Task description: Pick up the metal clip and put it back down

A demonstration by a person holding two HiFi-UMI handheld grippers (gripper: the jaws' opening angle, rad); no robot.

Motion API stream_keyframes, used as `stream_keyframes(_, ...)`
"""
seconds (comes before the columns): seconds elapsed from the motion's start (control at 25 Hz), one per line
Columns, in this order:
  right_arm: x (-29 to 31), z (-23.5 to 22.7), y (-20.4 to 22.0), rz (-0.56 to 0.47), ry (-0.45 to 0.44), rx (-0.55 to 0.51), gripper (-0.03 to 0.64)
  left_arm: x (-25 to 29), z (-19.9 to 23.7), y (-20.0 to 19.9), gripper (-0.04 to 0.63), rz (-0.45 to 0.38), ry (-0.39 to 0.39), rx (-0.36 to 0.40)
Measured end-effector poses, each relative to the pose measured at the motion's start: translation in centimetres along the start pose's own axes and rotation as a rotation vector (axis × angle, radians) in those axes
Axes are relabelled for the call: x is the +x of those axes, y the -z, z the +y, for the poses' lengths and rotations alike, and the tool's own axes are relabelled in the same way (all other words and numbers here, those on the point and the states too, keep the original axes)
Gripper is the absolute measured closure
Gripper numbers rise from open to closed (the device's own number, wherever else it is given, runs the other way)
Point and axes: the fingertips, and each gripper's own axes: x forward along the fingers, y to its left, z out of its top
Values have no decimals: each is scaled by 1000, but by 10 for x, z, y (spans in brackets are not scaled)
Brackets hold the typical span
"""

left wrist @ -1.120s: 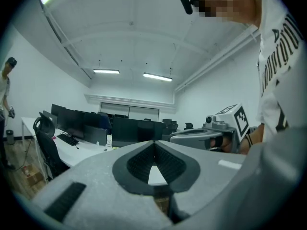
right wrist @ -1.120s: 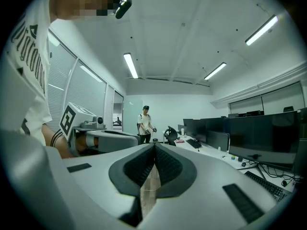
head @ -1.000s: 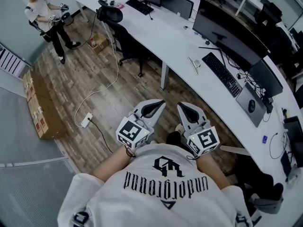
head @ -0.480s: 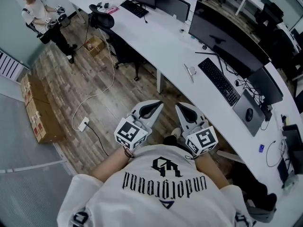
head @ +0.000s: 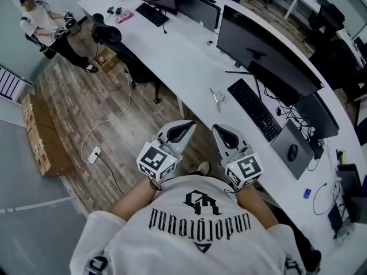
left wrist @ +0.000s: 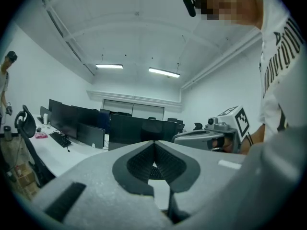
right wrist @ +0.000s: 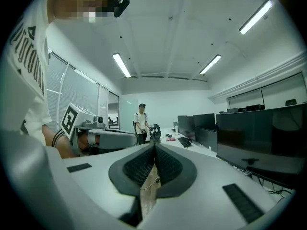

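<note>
Office desk (head: 183, 56) | metal clip (head: 216, 96) on it | left gripper (head: 182, 132), right gripper (head: 225, 135) jaws together, empty | shirt (head: 195, 234): "underground"

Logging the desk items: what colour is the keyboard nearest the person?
Black; the keyboard shows best in the head view, on the white desk.

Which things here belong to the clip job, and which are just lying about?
Job: silver metal clip on the white desk; left gripper, right gripper, both shut and empty.
Lying about: black keyboard, black mouse, black office chair, brown cardboard boxes.
</note>
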Motion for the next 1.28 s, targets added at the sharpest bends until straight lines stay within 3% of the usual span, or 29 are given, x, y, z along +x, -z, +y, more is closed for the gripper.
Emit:
stream_keyframes(0.32, -13, -78, 0, -13, -20, 13, 604, 66, -11, 2, 583, 27, -16, 19)
stream_keyframes(0.92, 8, -134, 7, 21, 13, 12, 604, 122, 19, 9, 583, 54, 21, 8)
stream_keyframes(1.28, 44, -168, 33, 80, 43, 65, 604, 152, 62, 17, 583, 85, 49, 16)
